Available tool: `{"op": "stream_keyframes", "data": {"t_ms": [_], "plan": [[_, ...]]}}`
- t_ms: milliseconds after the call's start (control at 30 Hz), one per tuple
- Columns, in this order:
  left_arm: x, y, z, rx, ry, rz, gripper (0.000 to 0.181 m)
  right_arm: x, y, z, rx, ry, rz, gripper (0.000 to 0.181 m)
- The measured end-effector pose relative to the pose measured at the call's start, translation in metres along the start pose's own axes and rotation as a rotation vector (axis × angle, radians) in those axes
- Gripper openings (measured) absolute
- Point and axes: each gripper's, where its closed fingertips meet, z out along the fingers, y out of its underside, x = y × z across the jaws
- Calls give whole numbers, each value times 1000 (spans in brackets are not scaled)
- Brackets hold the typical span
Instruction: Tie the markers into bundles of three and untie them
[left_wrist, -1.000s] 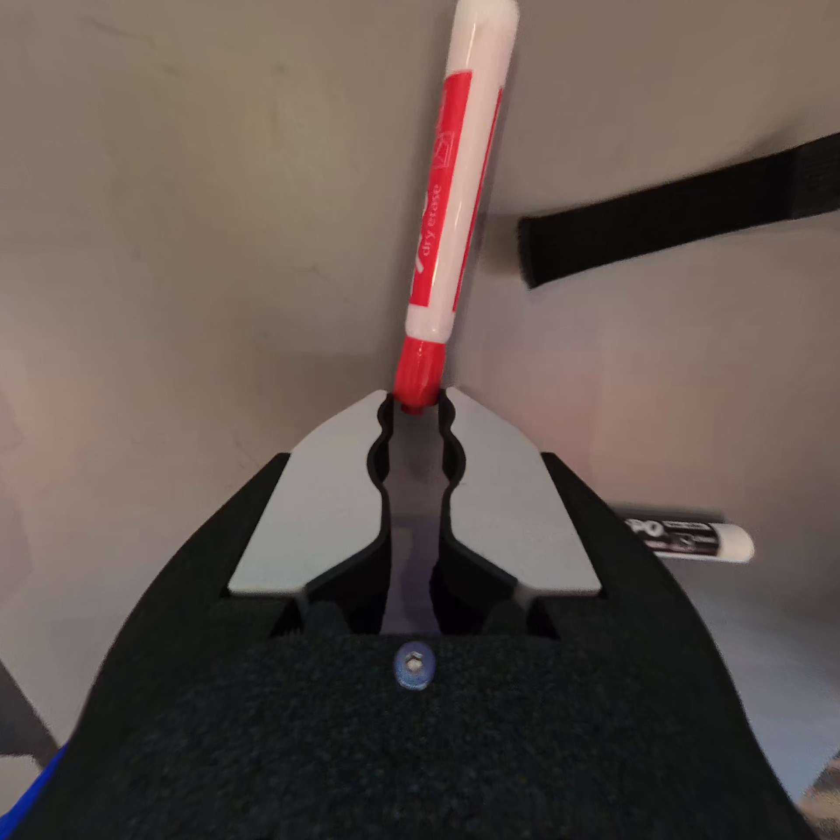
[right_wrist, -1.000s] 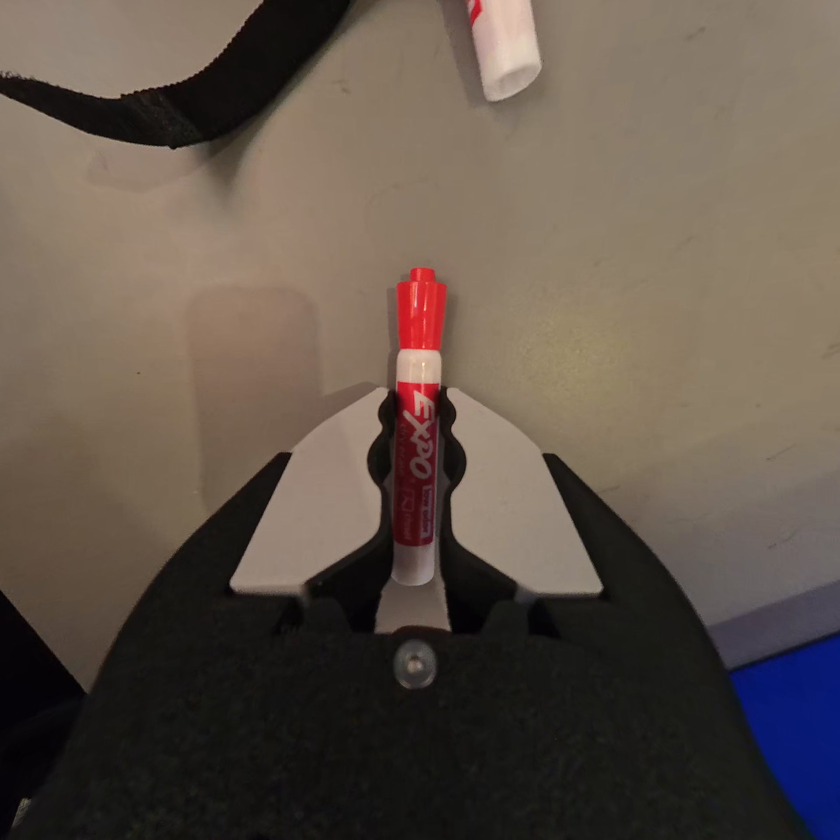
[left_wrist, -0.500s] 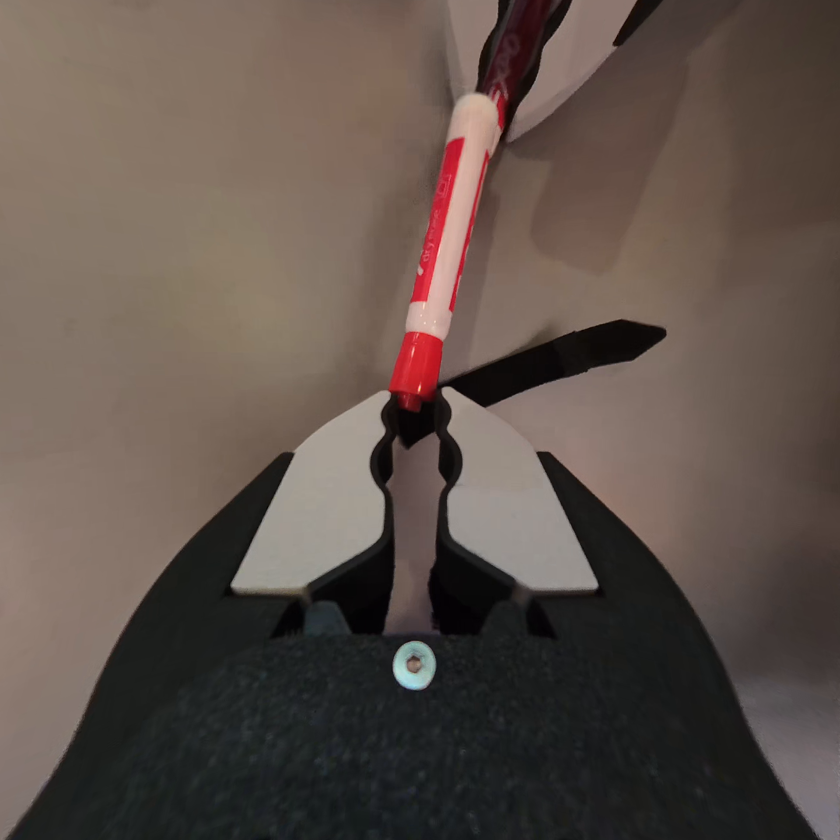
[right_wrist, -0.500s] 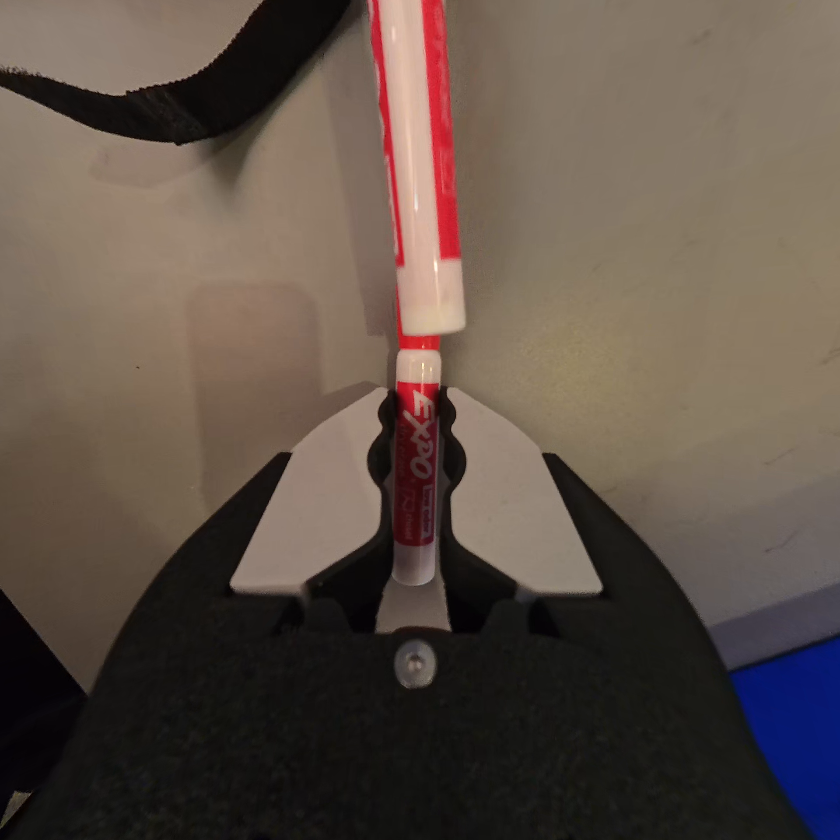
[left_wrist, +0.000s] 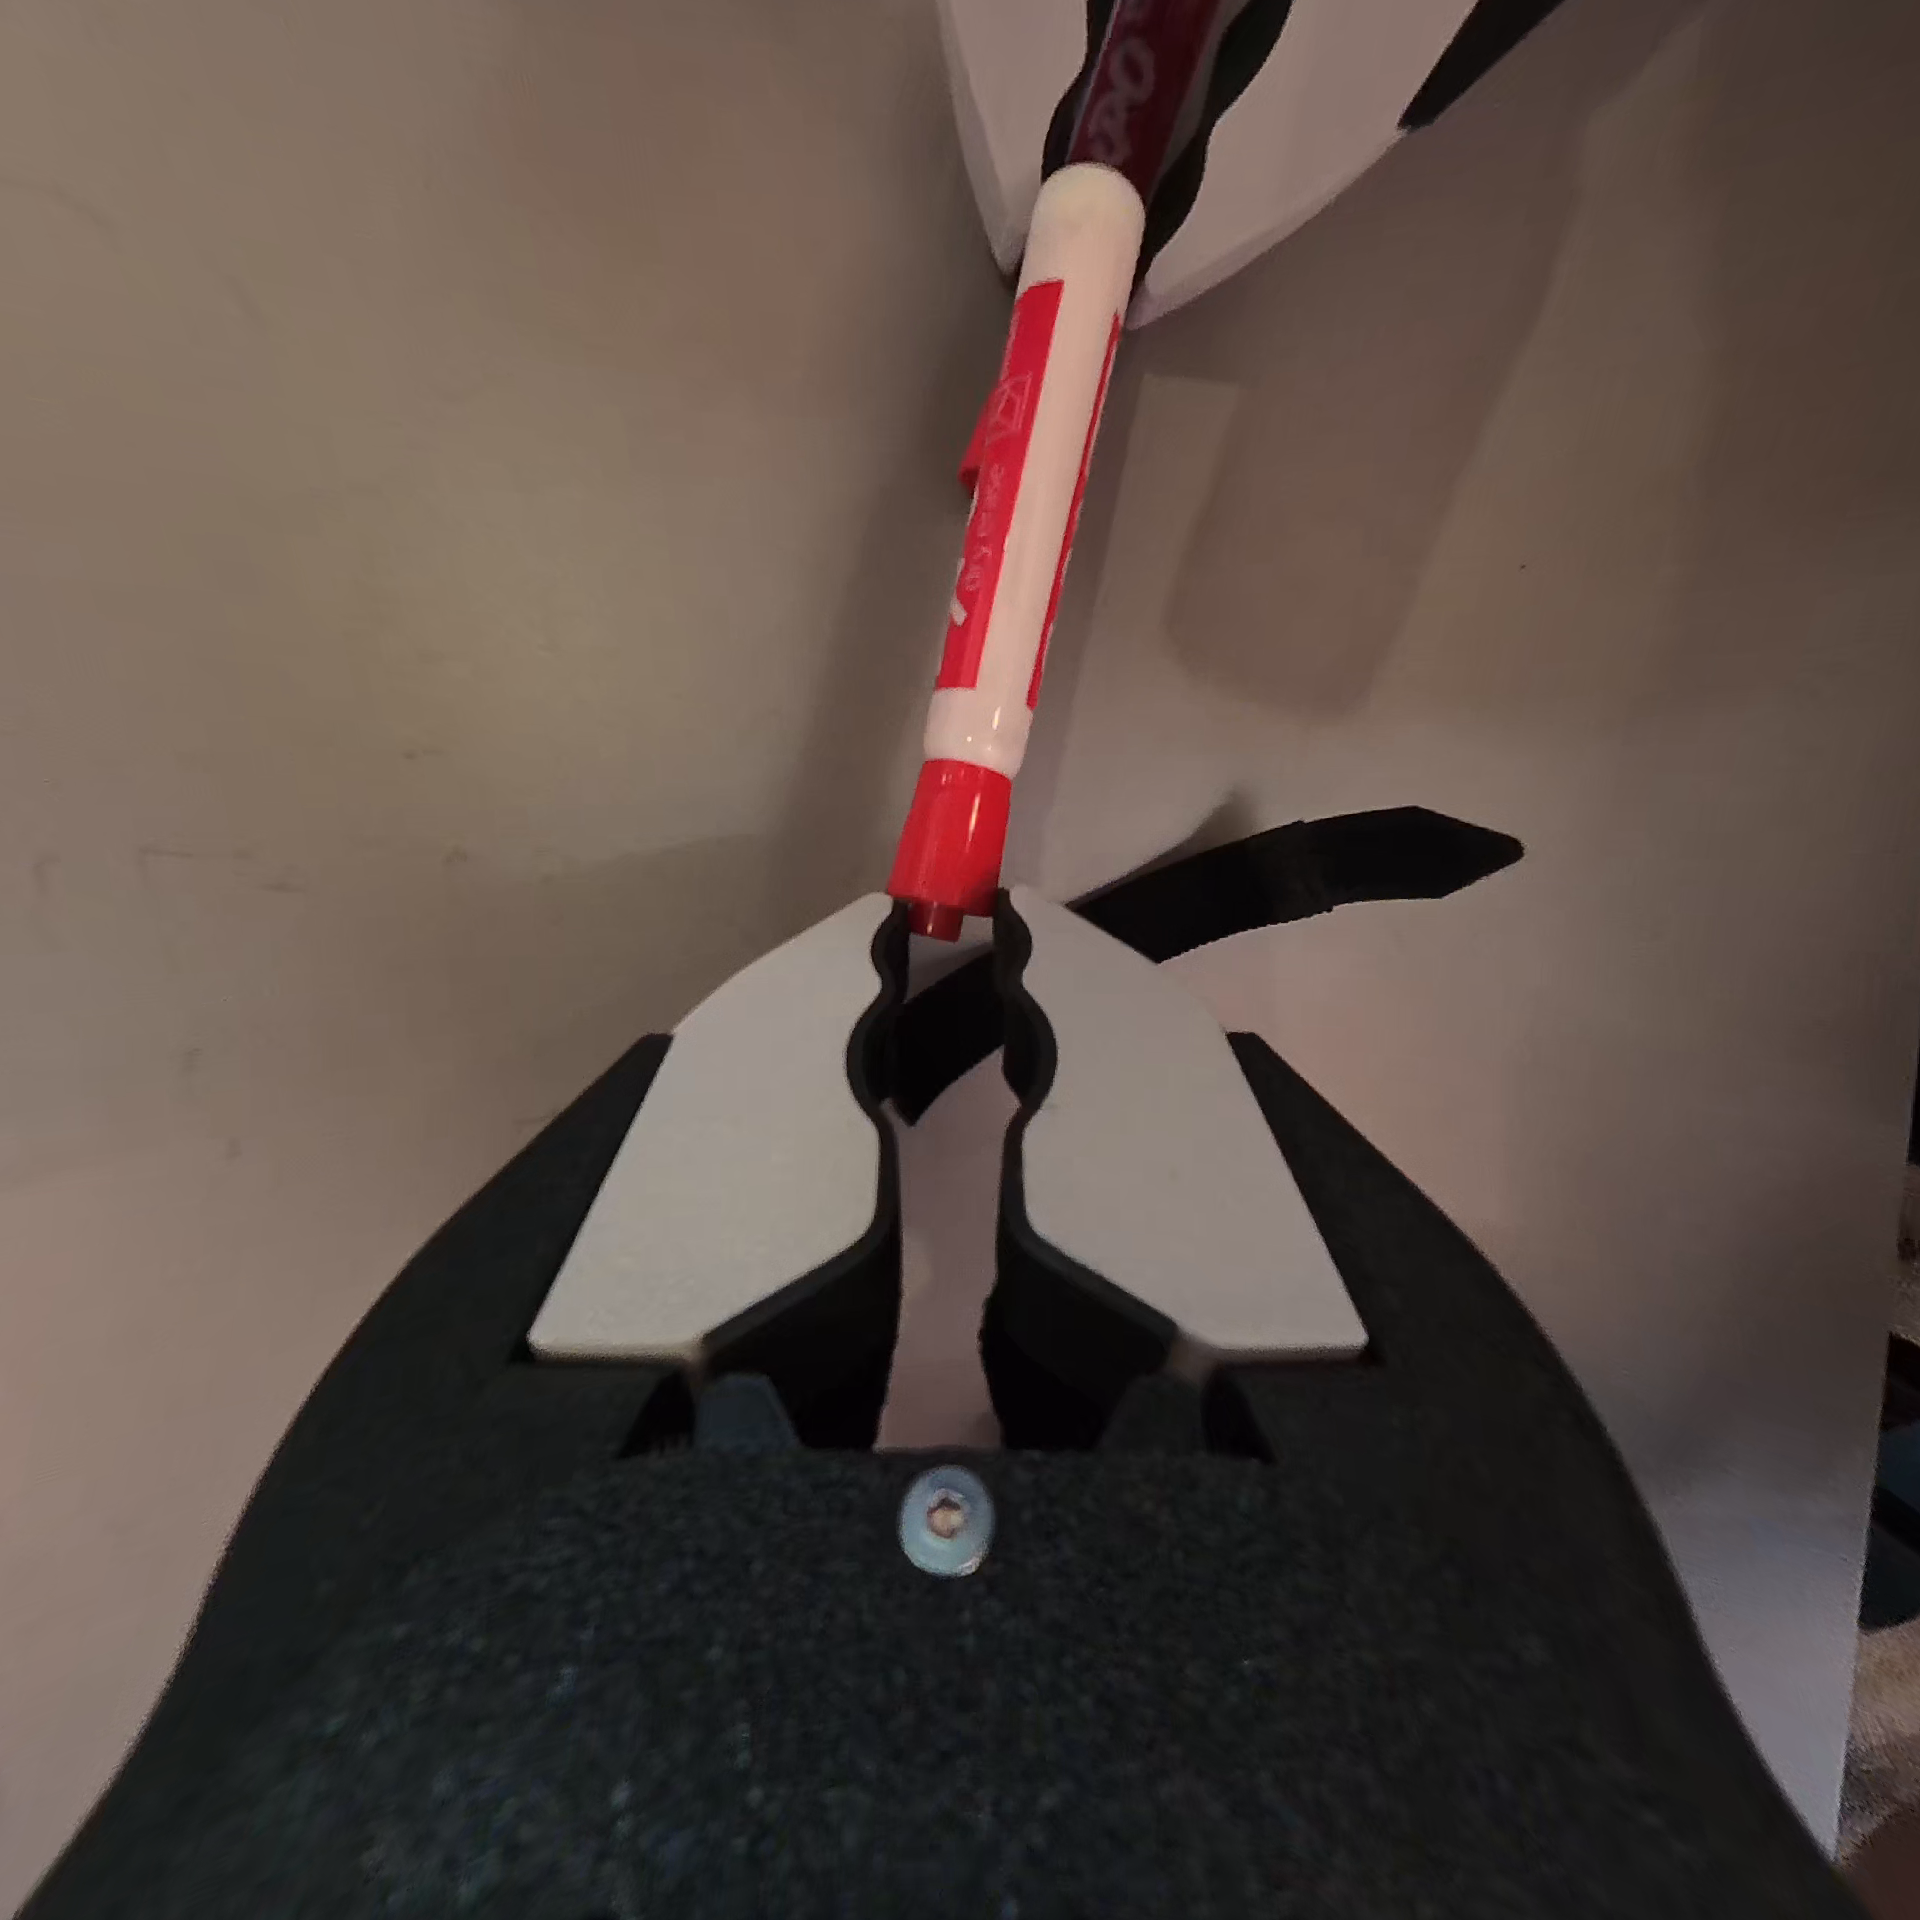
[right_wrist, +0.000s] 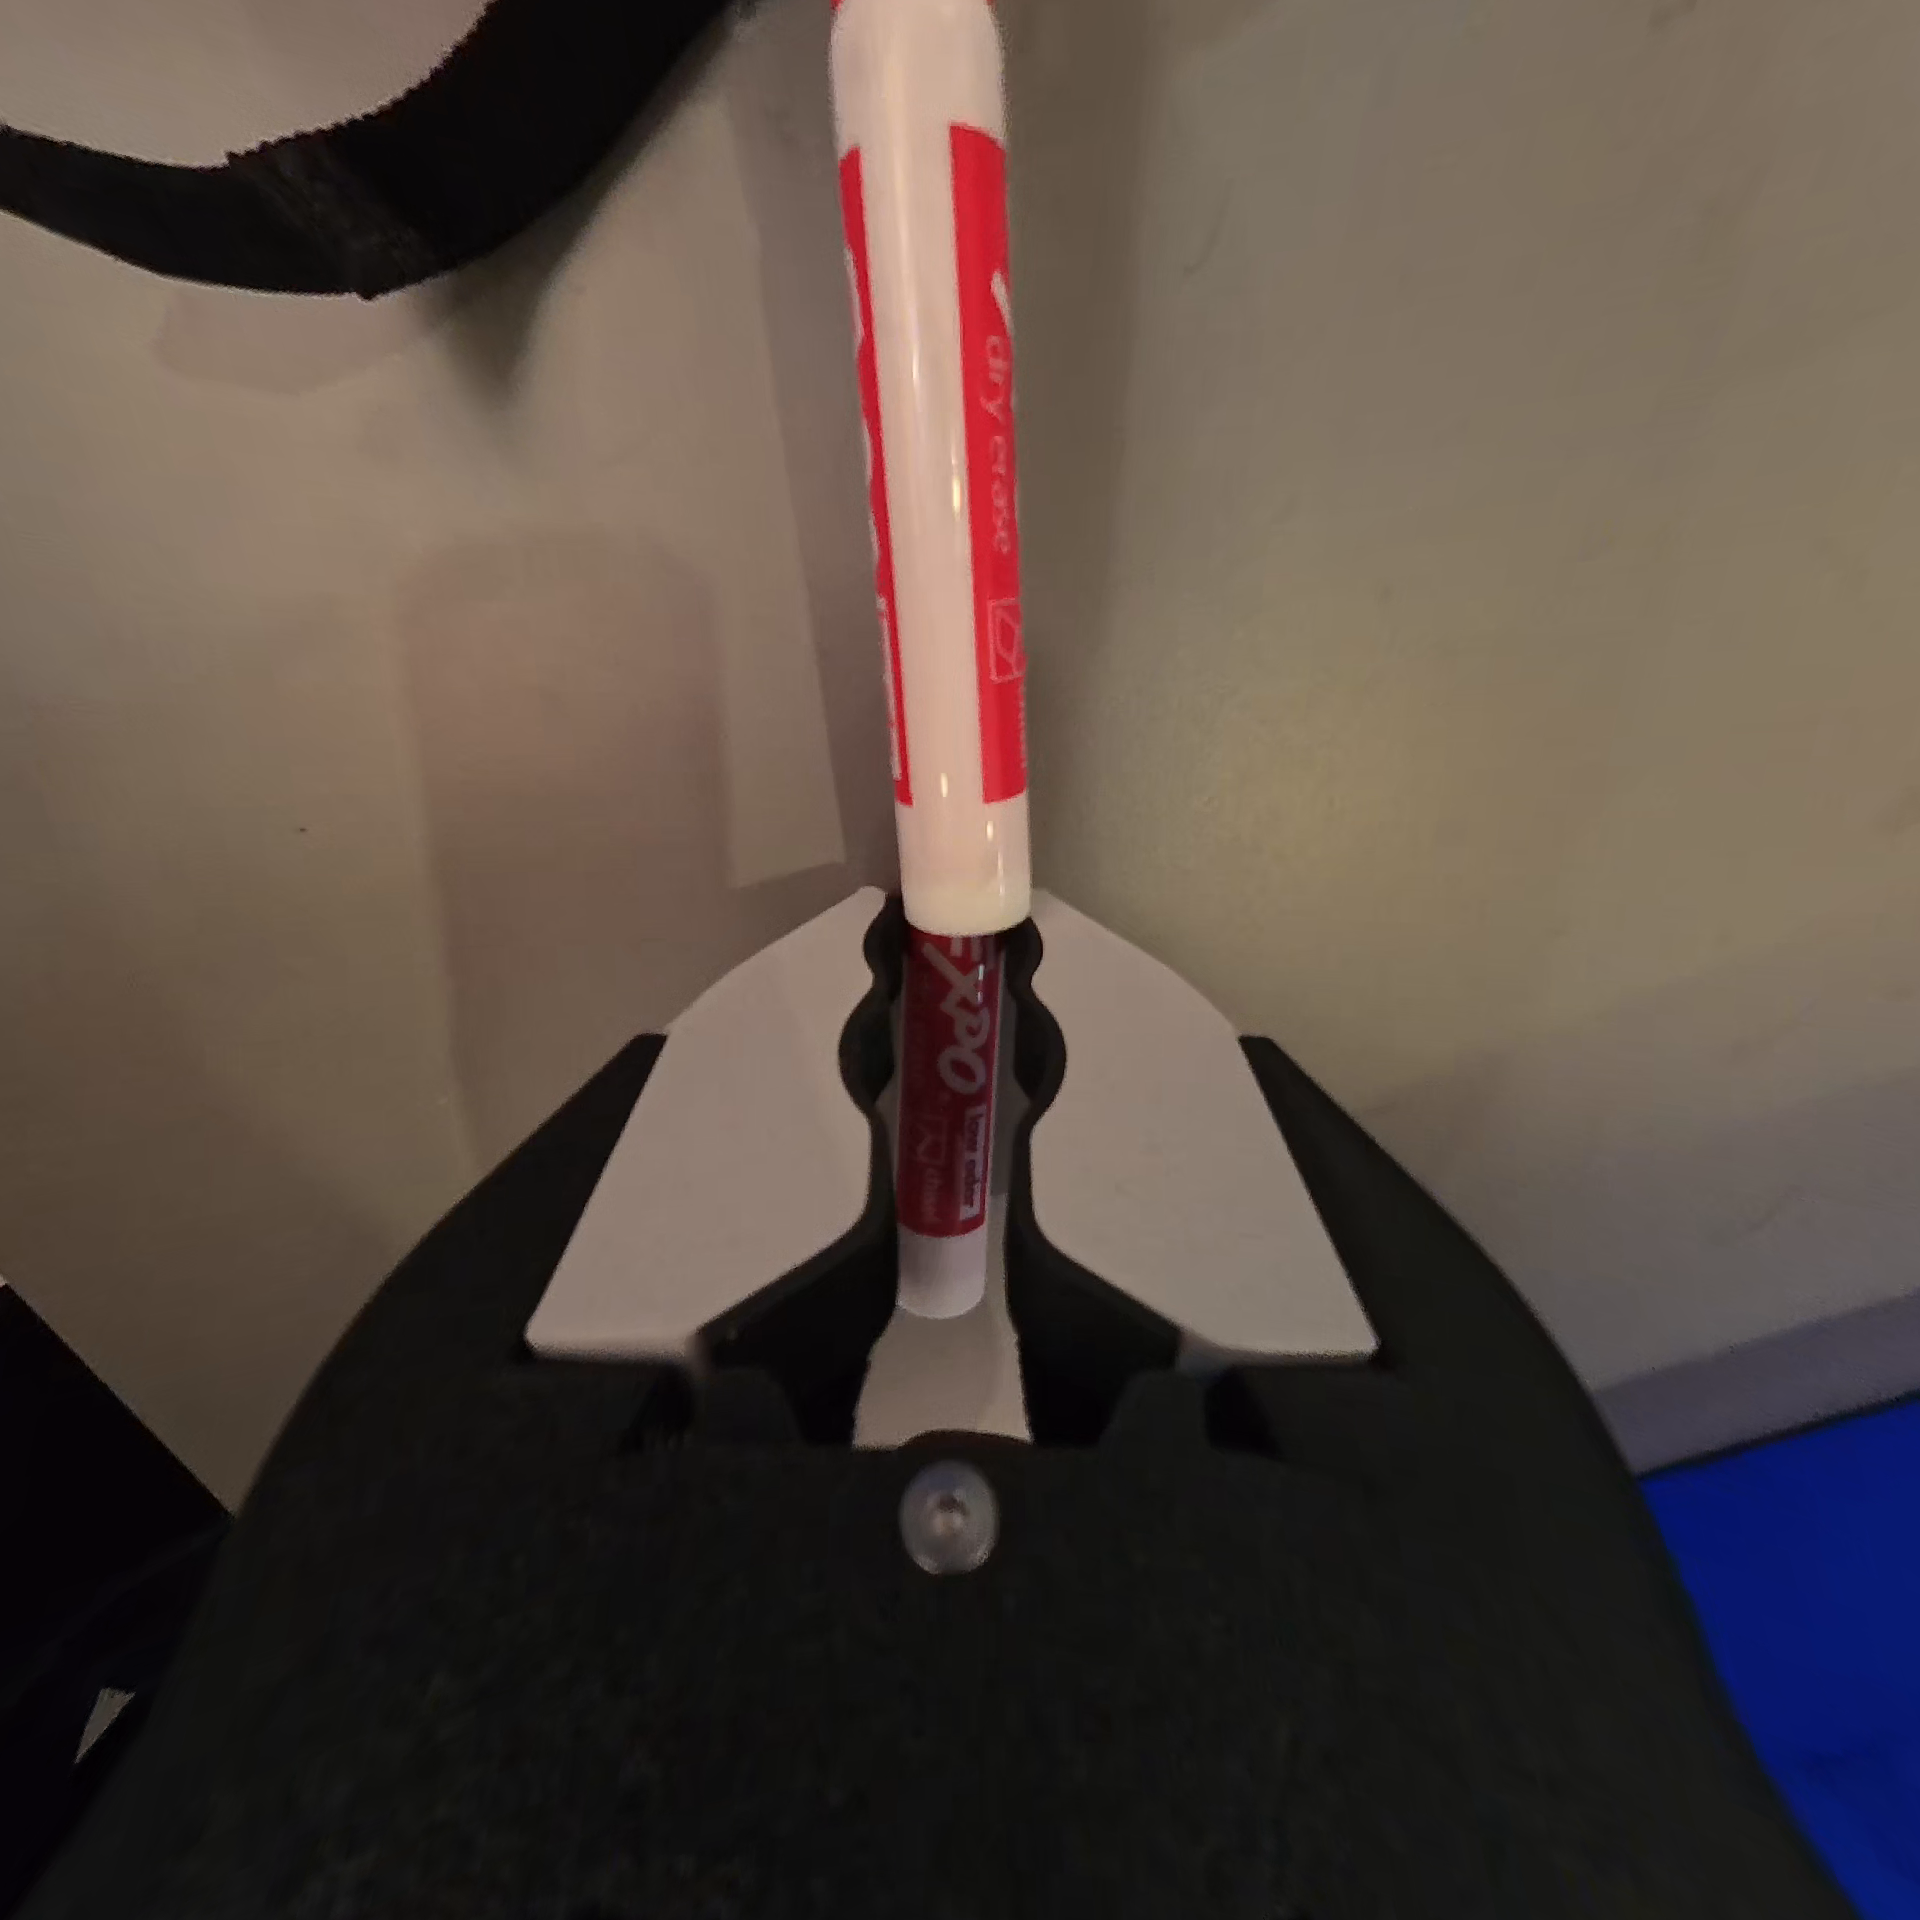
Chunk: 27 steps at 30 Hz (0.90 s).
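Observation:
My left gripper (left_wrist: 948, 914) is shut on the red cap tip of a red-and-white marker (left_wrist: 1023, 499), which points away from it above the grey table. Its white end reaches the white fingers (left_wrist: 1320, 135) of the right gripper at the top of the left wrist view. My right gripper (right_wrist: 954, 925) is shut on a second red marker (right_wrist: 943, 1101) lying along its fingers. In the right wrist view the left-held marker (right_wrist: 930, 468) comes down from the top, and its white end overlaps the right fingertips. A black strap (left_wrist: 1299, 868) lies on the table under the left fingertips.
The black strap also shows curled at the top left of the right wrist view (right_wrist: 312, 218). The table's edge (left_wrist: 1870, 1351) runs down the right of the left wrist view. A blue surface (right_wrist: 1787, 1558) lies past the table edge at lower right. My right fingertips sit around 12 cm from my left ones. The left tips stand about 7 cm off the black strap (left_wrist: 1299, 868). The right camera catches it too, in the right wrist view (right_wrist: 318, 231).
The left gripper has carried its marker toward the right gripper until the white end overlaps the right-held marker. A black-labelled marker seen a second ago is out of view.

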Motion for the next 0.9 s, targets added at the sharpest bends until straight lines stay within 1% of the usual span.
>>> {"op": "stream_keyframes", "data": {"t_ms": [200,400,500,700,900], "plan": [[2,-1,-3,28,5,-4,14,0,-2,0,0,-3,-9,19],[4,-4,2,52,36,-17,14,0,-2,1,18,-1,-5,20],[3,-8,5,42,45,-14,14,-1,-2,1,11,-4,-10,21],[2,-20,13,56,72,-11,15,0,-2,1,-6,-3,-8,20],[8,-37,31,91,163,-23,15,0,-3,1,-16,2,6,18]]}}
